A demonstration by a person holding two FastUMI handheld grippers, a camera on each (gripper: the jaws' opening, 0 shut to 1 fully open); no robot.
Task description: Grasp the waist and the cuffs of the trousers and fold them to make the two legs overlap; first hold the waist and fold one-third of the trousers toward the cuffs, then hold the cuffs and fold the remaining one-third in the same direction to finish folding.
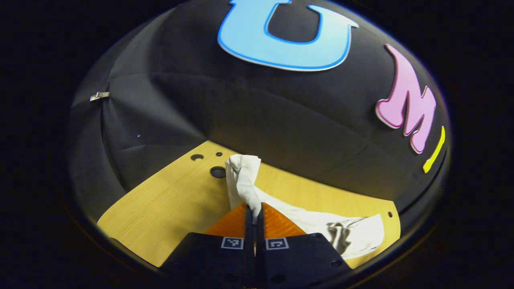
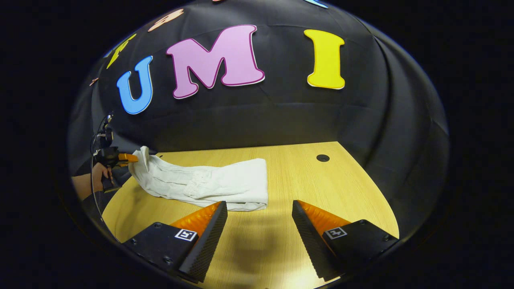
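left gripper (image 1: 253,208) pinching white trousers (image 2: 209,182), right gripper (image 2: 259,208) spread — above table (image 2: 313,180)

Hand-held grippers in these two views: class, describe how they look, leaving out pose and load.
Each hand-held gripper, left and right, has black blocky housings, each bearing a small square black-and-white marker, and wedge-shaped fingers. In the right gripper view, thin cables run by the hand holding the left one.
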